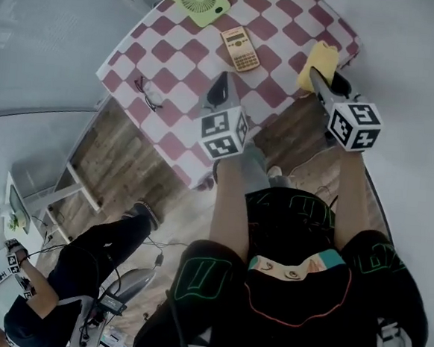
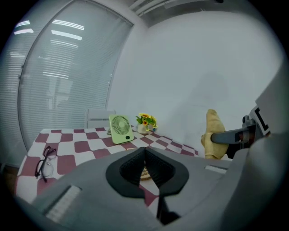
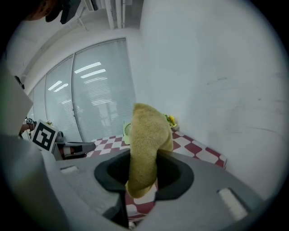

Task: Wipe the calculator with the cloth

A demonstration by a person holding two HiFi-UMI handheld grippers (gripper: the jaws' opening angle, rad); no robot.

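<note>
The tan calculator (image 1: 240, 49) lies flat on the red-and-white checked table (image 1: 173, 68), towards its far side. My right gripper (image 1: 319, 78) is shut on the yellow cloth (image 1: 319, 63) and holds it up over the table's right edge, to the right of the calculator. In the right gripper view the cloth (image 3: 146, 144) stands upright between the jaws of the gripper (image 3: 143, 180). My left gripper (image 1: 218, 90) hovers just short of the calculator, shut and holding nothing. In the left gripper view a sliver of the calculator (image 2: 144, 173) shows behind that gripper (image 2: 145, 155).
A green desk fan (image 1: 201, 1) stands at the table's far edge, with a small flower pot (image 2: 146, 122) beside it. Glasses (image 1: 148, 92) lie on the left part of the table. A seated person (image 1: 66, 284) is on the floor side, lower left.
</note>
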